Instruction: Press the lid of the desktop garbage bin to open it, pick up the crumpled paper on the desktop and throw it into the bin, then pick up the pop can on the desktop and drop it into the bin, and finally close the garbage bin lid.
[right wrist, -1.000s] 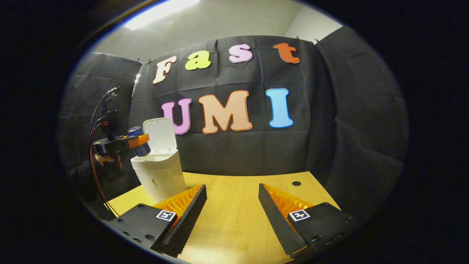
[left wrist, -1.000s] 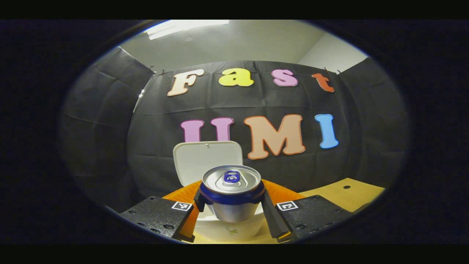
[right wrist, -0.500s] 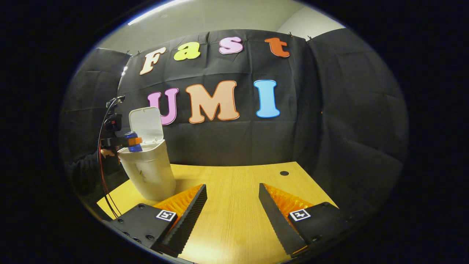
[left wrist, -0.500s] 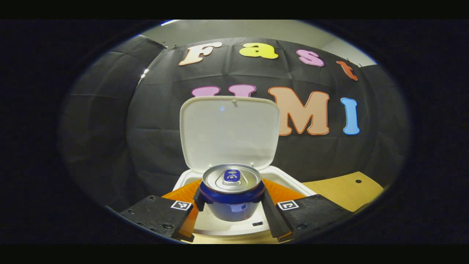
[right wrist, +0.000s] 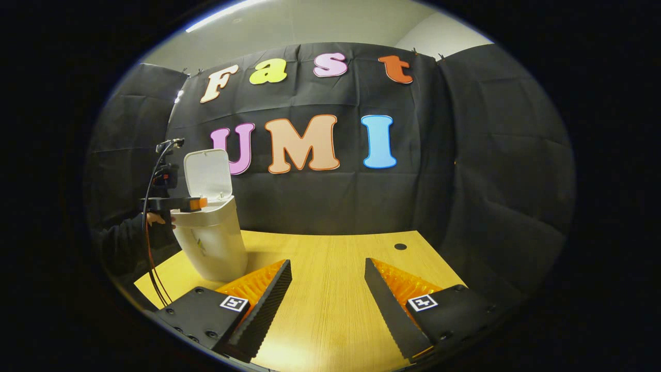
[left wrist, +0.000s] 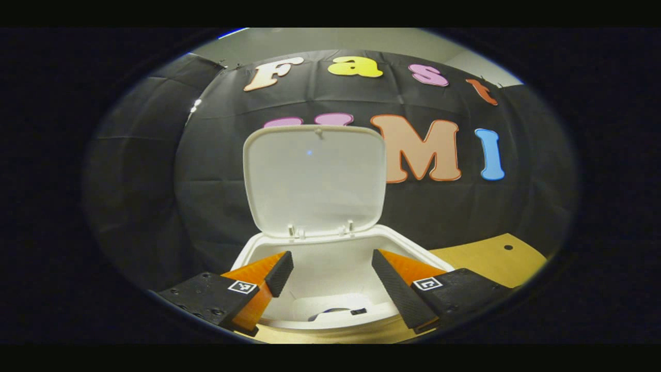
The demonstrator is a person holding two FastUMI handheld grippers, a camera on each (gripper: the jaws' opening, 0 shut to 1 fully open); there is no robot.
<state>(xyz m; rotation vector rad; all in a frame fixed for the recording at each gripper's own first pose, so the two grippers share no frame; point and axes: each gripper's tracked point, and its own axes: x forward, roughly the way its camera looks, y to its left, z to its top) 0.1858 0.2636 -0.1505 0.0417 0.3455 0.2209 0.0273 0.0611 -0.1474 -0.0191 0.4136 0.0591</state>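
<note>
1. In the right gripper view, a person's hand and dark sleeve sit at the far left edge, holding the left gripper level at the rim of the garbage bin; cables loop up from it and hang down beside the table.
2. In the left gripper view, the left gripper has its fingers spread wide apart with nothing between them, hovering just over the near edge of the bin's open mouth.
3. The garbage bin is white and stands on the left part of the wooden table. Its lid is swung up and back, standing nearly upright on its hinges at the far rim.
4. Down inside the bin, between the left gripper's fingers, lies a pale lump with a dark curved edge; whether it is the crumpled paper or the pop can cannot be told.
5. In the right gripper view, the right gripper is low over the middle of the table, near the viewer, fingers held wide apart and gripping nothing, bare wood showing between them.
6. Farther right, a small dark hole marks the table near its far edge.
</note>
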